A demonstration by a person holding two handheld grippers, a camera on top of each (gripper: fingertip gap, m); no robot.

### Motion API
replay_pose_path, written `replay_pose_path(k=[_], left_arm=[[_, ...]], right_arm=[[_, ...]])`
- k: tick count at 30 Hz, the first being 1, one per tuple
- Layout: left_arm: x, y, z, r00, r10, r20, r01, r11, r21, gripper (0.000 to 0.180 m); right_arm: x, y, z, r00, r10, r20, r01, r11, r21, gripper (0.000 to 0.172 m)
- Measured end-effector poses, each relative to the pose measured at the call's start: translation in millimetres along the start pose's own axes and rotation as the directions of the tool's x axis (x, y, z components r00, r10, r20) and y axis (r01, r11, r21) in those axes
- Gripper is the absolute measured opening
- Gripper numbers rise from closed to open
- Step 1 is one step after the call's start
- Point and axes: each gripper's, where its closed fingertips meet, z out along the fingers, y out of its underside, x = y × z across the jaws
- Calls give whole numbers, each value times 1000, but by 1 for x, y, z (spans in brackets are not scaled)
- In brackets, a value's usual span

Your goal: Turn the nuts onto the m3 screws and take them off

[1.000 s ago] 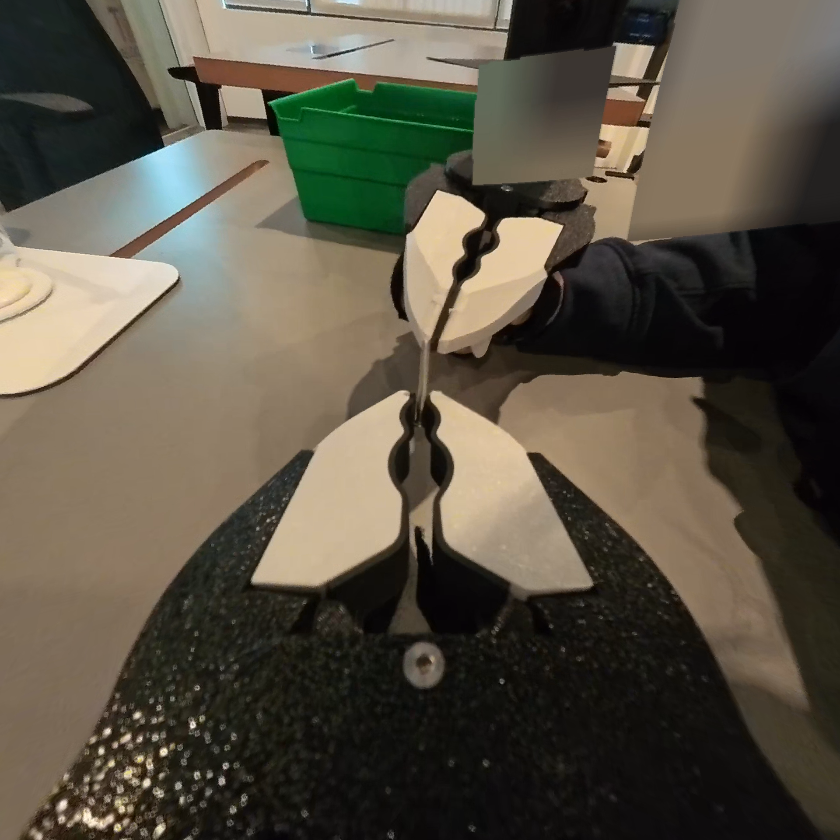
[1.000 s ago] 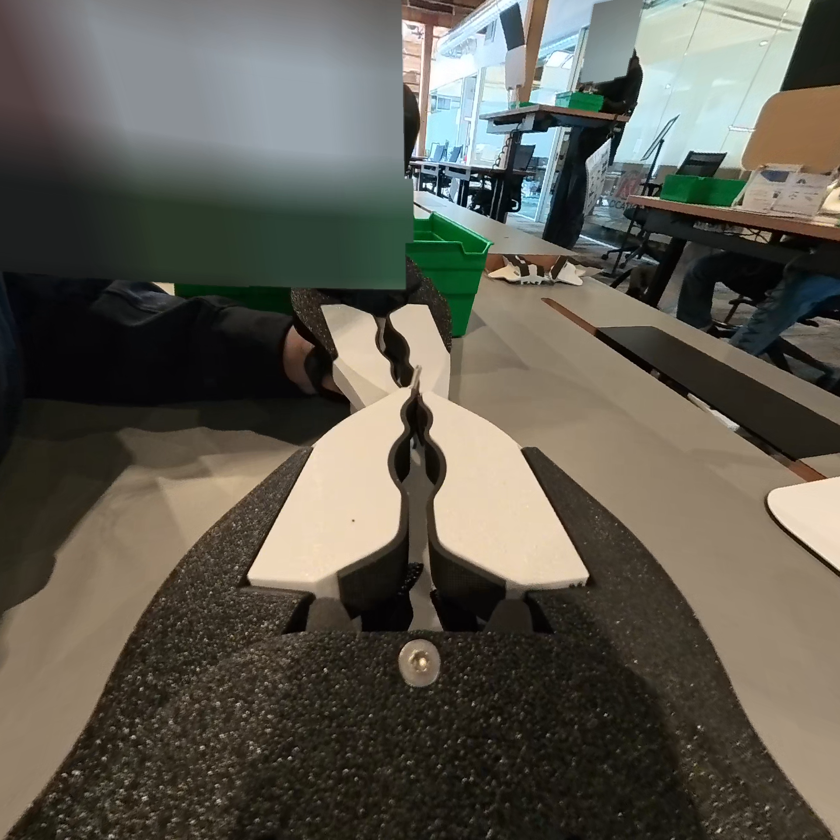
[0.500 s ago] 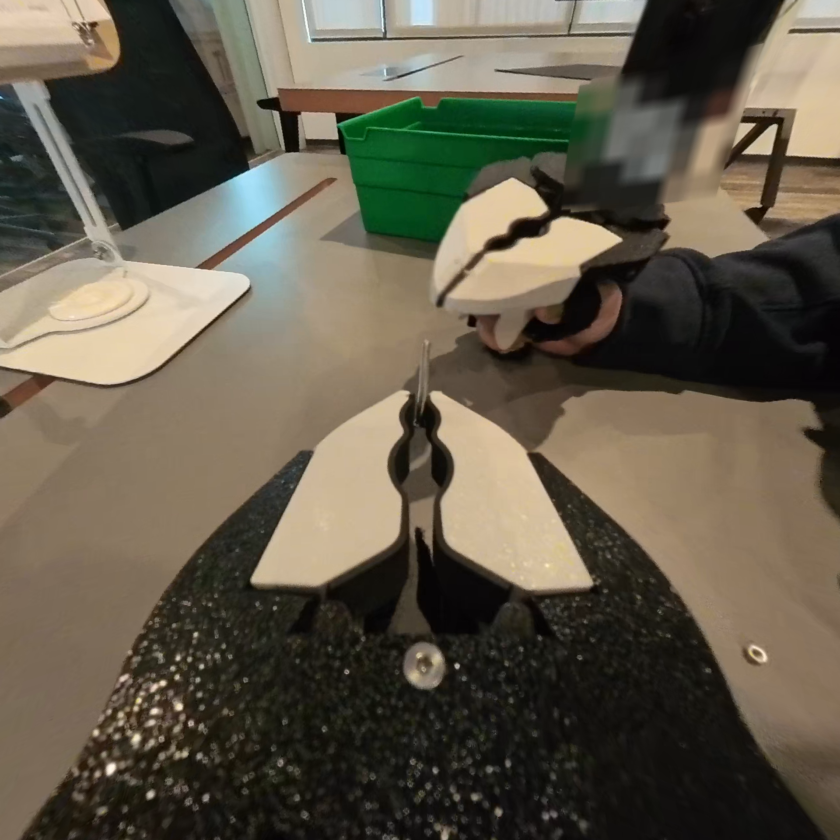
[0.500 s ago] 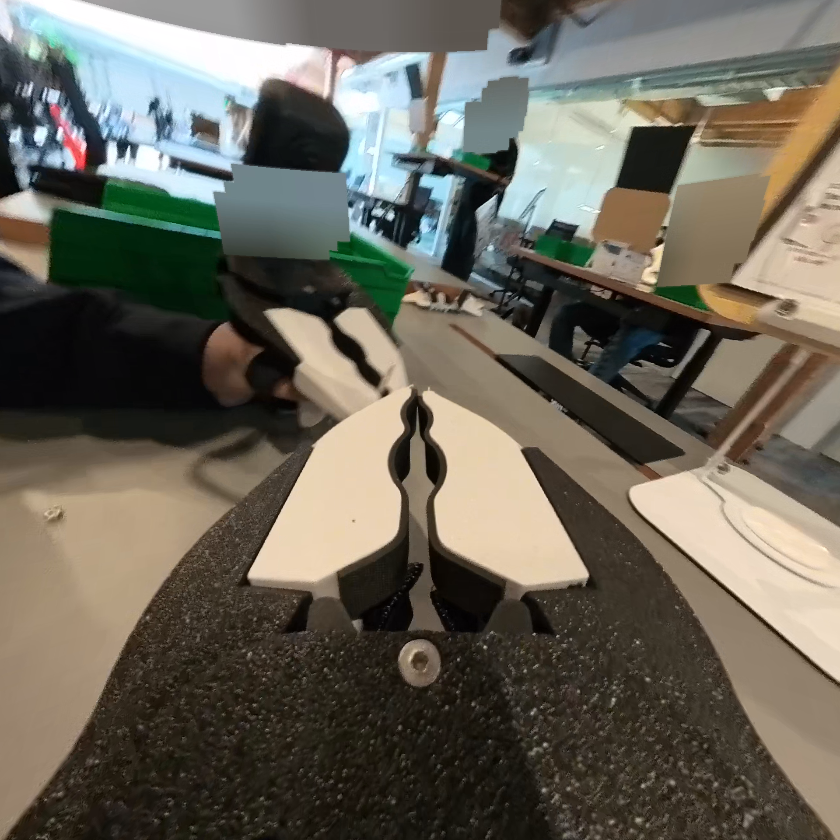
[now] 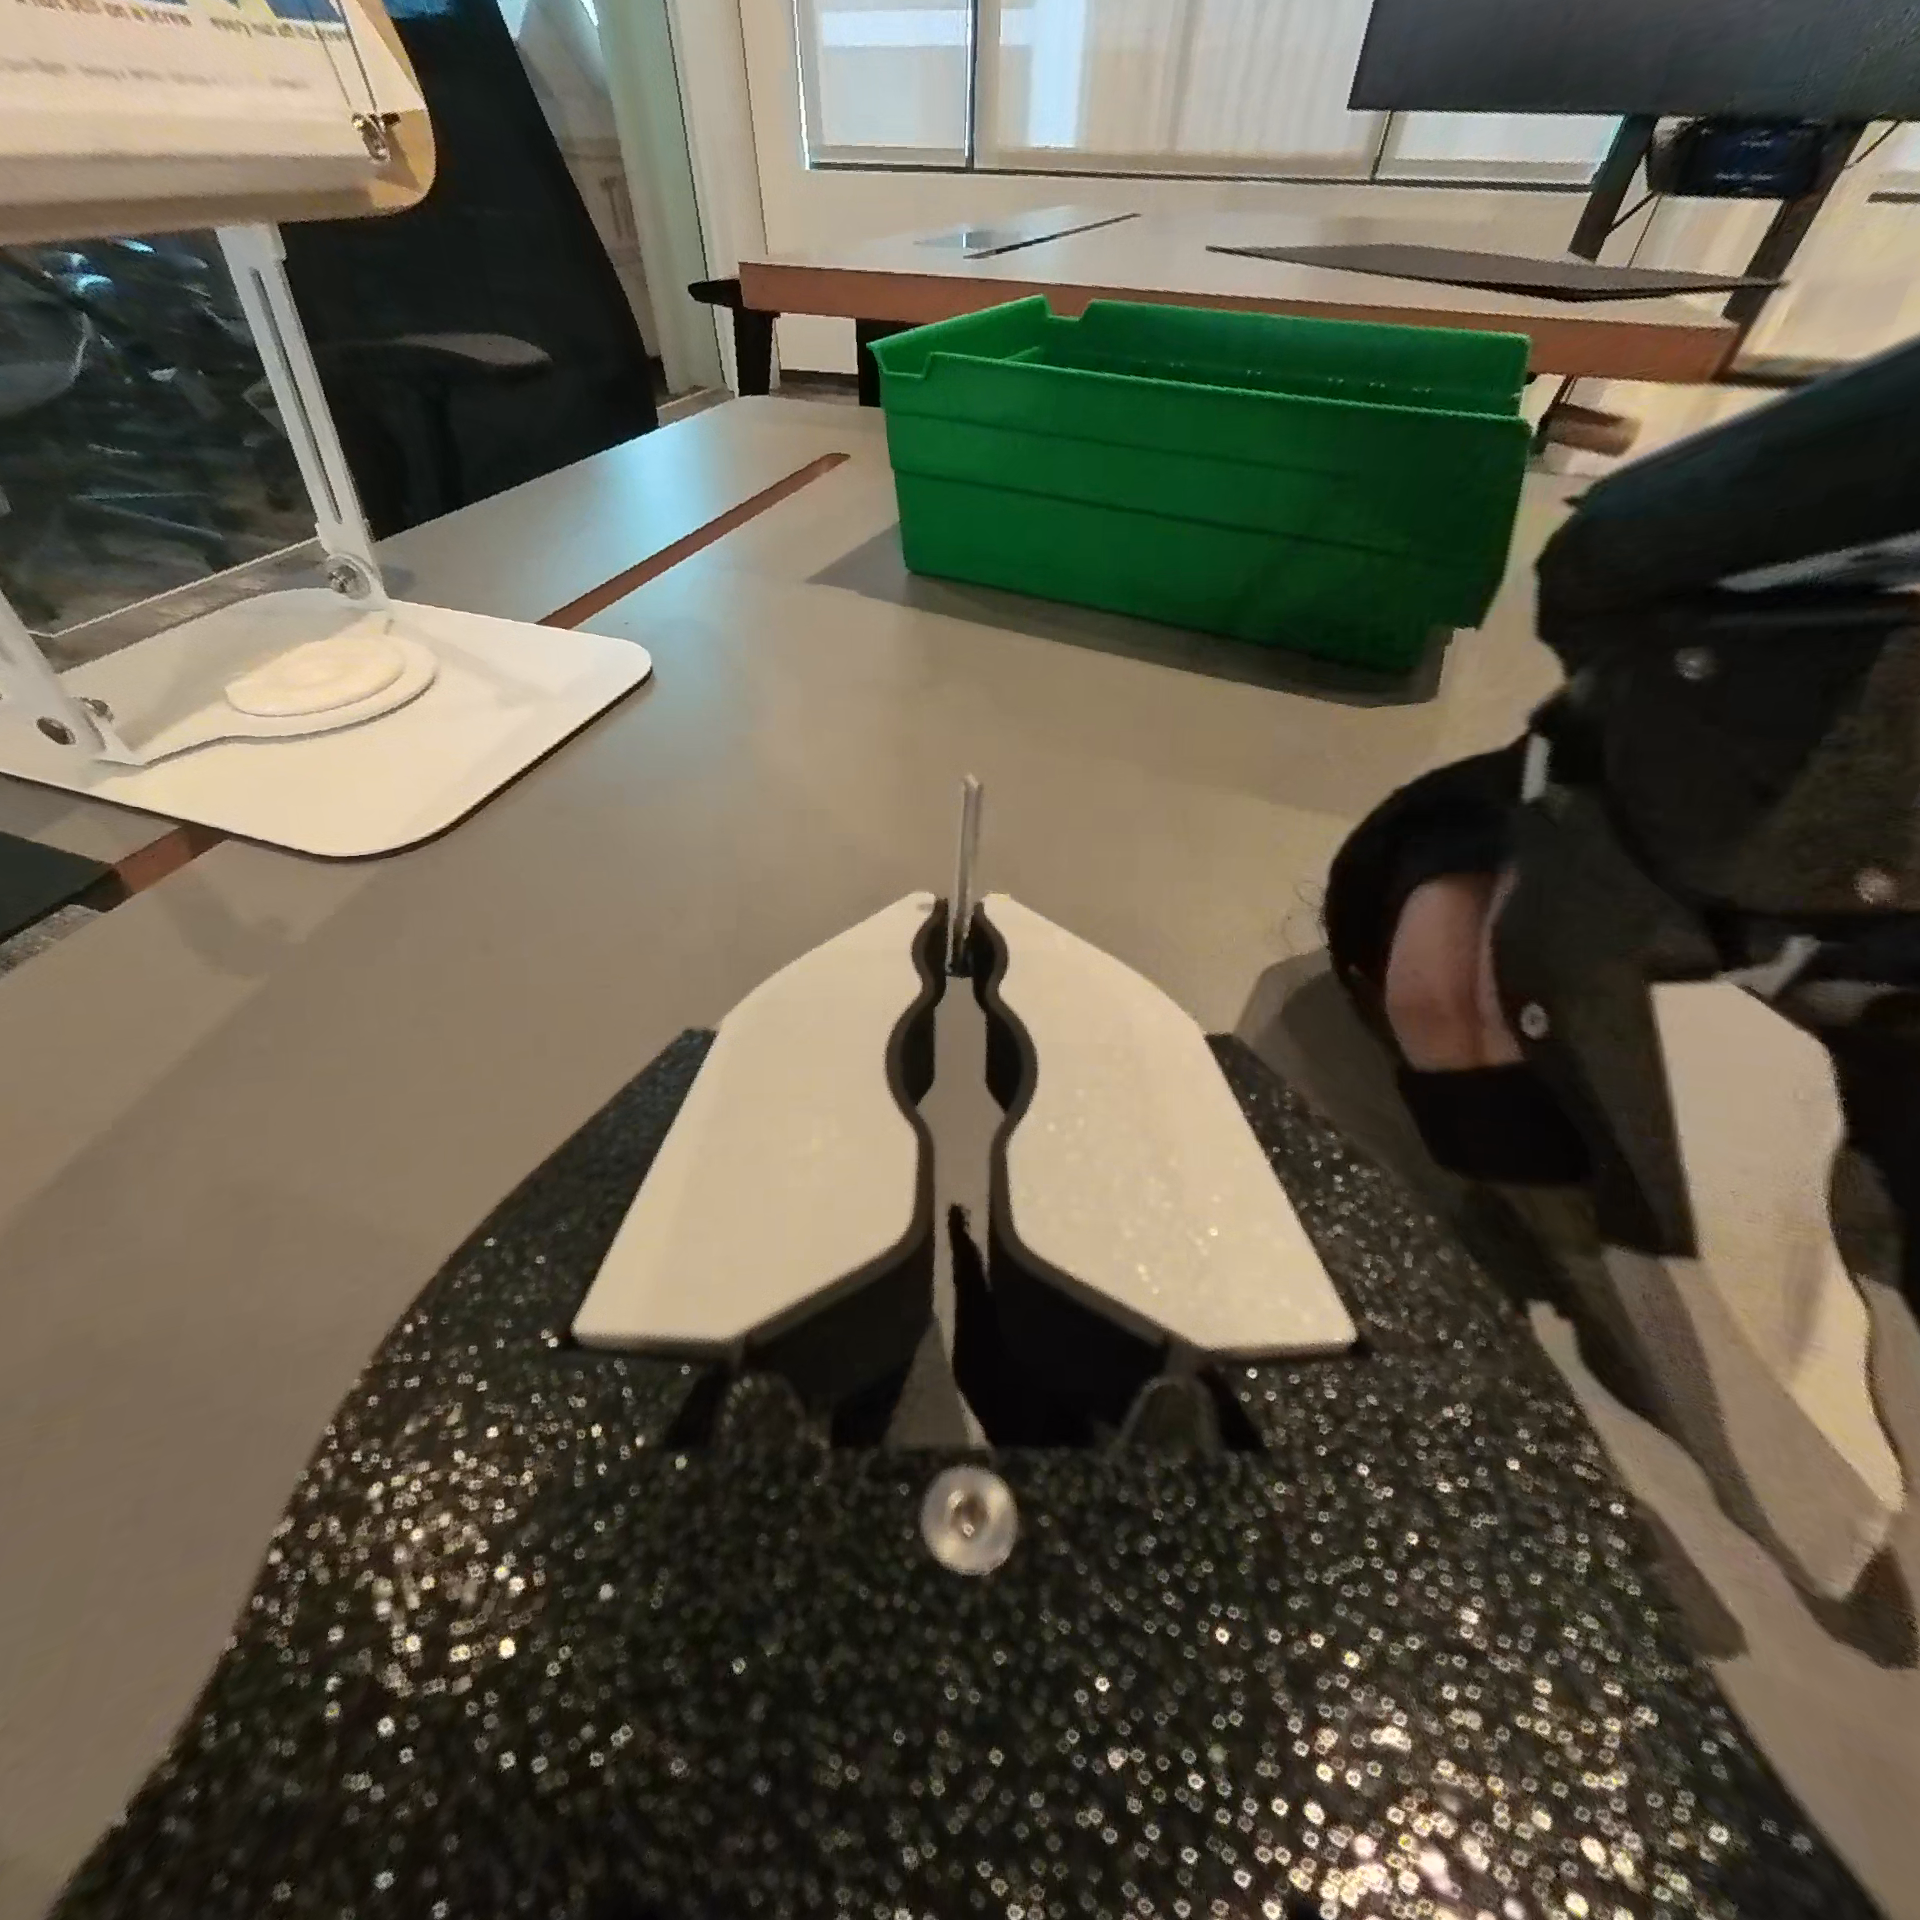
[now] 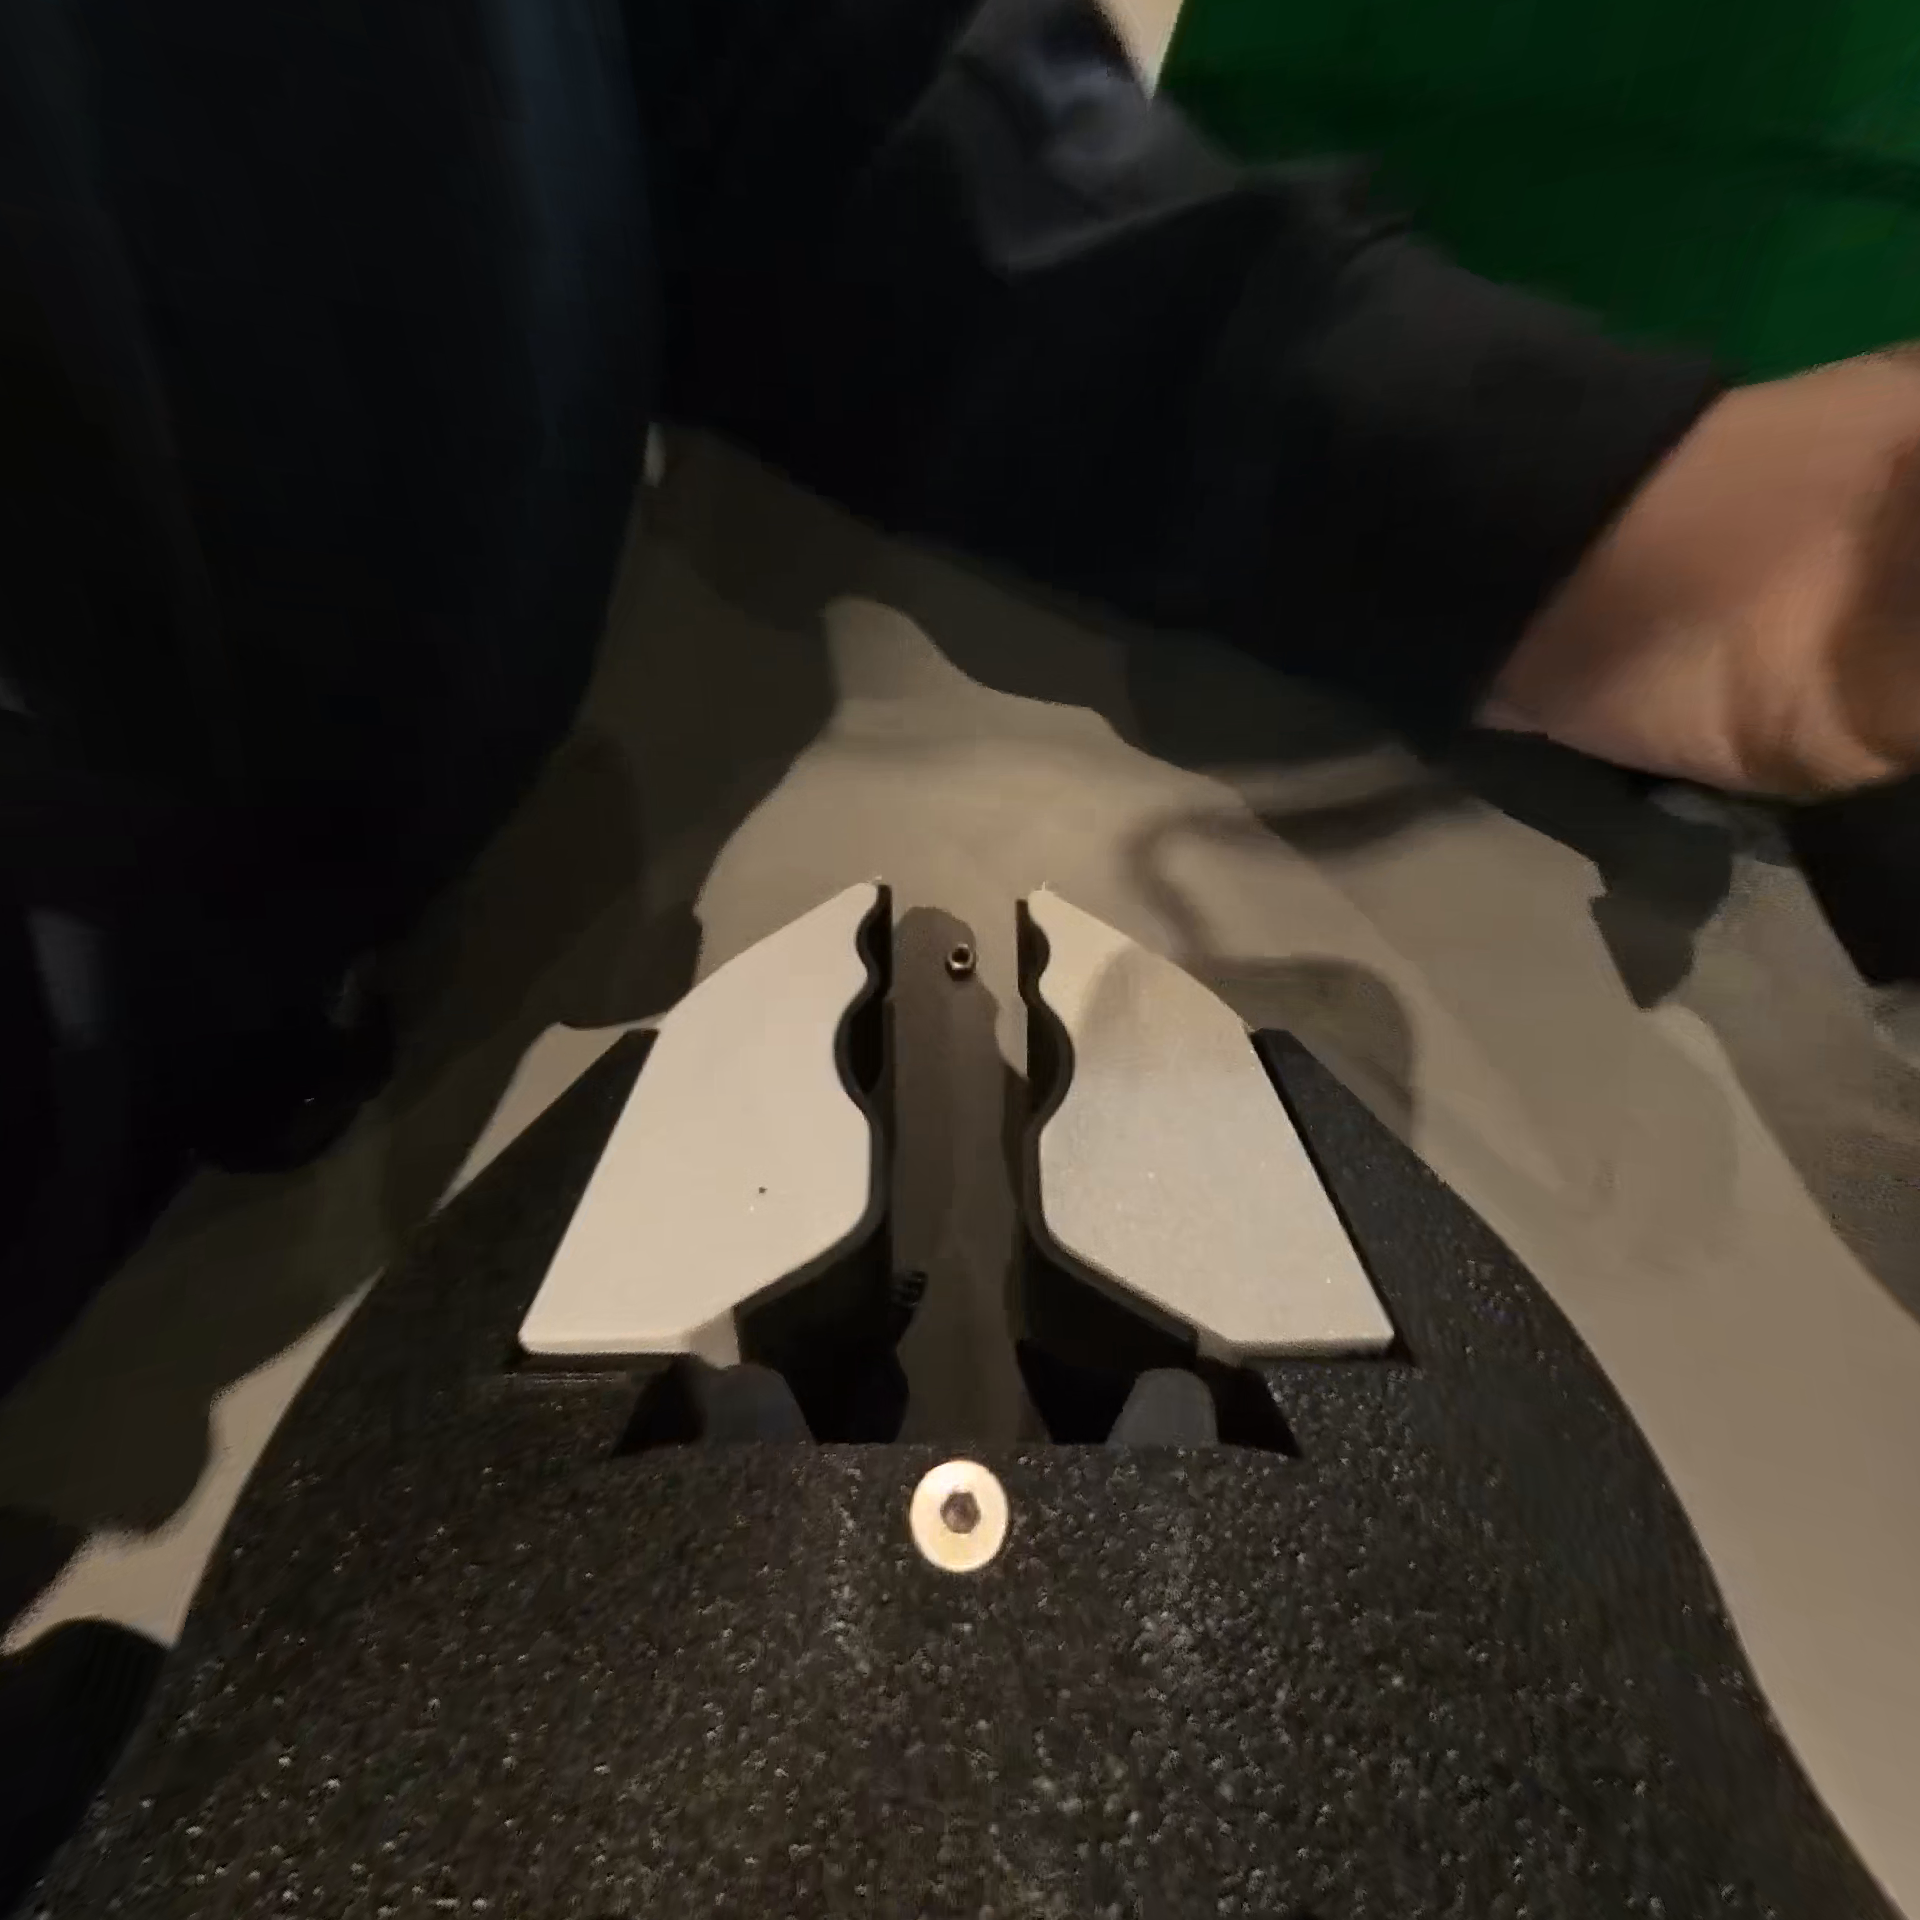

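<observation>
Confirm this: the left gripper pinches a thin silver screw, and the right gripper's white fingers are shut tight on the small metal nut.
Not quite. The left gripper does pinch the thin silver screw, but the right wrist view shows the right gripper open, the small metal nut lying loose between its white fingers.

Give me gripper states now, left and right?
Left gripper: closed on the thin metal screw, which sticks out past the tips.
Right gripper: open, holding nothing; small nut lies on the table between its fingers.

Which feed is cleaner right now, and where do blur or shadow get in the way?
Left wrist view: sharp at the centre, so the screw reads clearly; the right gripper at the edge is smeared and stretched. Right wrist view: dim, with the sleeve and hand motion-blurred; the nut lies in the fingers' shadow on the table.
</observation>
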Motion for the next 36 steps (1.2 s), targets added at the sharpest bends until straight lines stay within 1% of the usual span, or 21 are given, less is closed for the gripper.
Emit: replay_pose_path(k=[3, 8, 14, 21, 24, 26, 28, 30, 33, 35, 36], left_arm=[[1, 2, 2, 1000, 9, -5, -9, 1000, -17, 4], [4, 5, 4, 1000, 28, -11, -29, 999, -39, 4], [5, 6, 5, 999, 35, -16, -36, 998, -46, 4], [6, 6, 5, 999, 36, -17, -37, 998, -45, 4], [6, 6, 4, 999, 37, -22, -38, 998, -43, 3], [9, 6, 5, 998, 37, -42, -39, 998, -43, 3], [14, 5, 5, 997, 40, -72, -43, 998, -40, 3], [18, 6, 6, 994, 45, -101, -50, 998, -44, 4], [27, 8, 8, 987, 56, -148, -66, 996, -59, 3], [33, 10, 10, 981, 67, -181, -80, 994, -68, 3], [36, 10, 10, 978, 71, -196, -87, 994, -72, 3]], right_arm=[[-1, 7, 5, 1000, -16, -3, 16, 998, -68, 17], [1, 11, 5, 1000, 10, 5, -10, 995, -98, 11], [2, 12, 5, 1000, 9, -2, -9, 995, -102, 6], [2, 10, 4, 1000, 15, -3, -15, 996, -91, 4], [13, 0, -9, 998, 44, -43, -44, 999, 3, 5], [24, -6, -26, 993, 78, -86, -69, 992, 105, 5], [36, -14, -47, 984, 123, -127, -90, 967, 239, 5], [48, -20, -72, 971, 177, -161, -103, 917, 386, 4], [62, -28, -107, 947, 249, -203, -88, 807, 584, 4], [69, -30, -124, 928, 284, -243, -56, 747, 662, 5], [71, -30, -128, 918, 293, -266, -36, 730, 682, 4]])
